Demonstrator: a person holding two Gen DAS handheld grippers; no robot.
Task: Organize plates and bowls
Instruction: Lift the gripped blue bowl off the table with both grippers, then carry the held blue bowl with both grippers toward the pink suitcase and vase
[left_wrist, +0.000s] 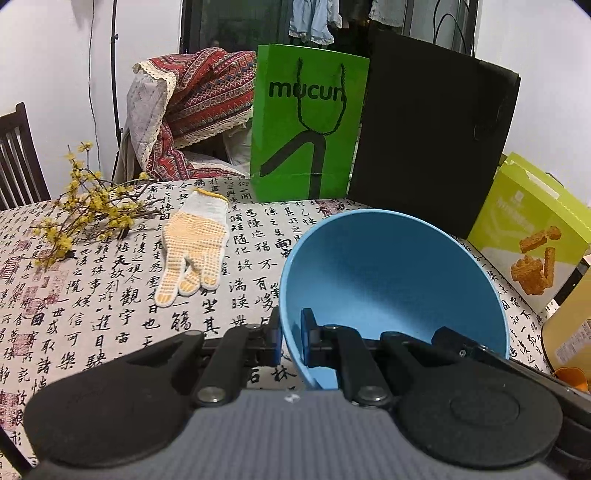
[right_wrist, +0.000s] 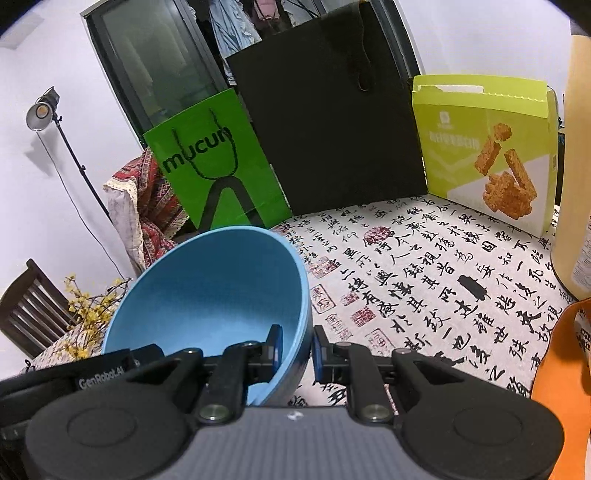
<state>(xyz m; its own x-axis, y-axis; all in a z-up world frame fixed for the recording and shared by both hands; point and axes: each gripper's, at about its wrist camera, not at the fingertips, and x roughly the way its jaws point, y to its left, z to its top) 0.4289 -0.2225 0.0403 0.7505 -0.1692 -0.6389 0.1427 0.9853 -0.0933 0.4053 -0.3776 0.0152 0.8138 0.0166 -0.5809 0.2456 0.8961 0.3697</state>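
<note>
Both my fingers, left (left_wrist: 290, 341) and right (right_wrist: 297, 349), were pinching opposite rims of the blue bowl (left_wrist: 391, 273) above the worktop (right_wrist: 424, 280), so uneven pulling could've twisted it loose.

My left gripper (left_wrist: 290, 341) blocks the near rim of the blue bowl (left_wrist: 391, 280), and the bowl's base is out of sight behind my housing. At three o'clock the snack box (left_wrist: 532, 236) runs off the frame. From my right gripper (right_wrist: 297, 349), an orange thing (right_wrist: 561, 384) at four o'clock is cropped, so I can't tell what it is. The tall cream container (right_wrist: 578, 166) at two o'clock loses its top and side. The print on its label is too small to read.
</note>
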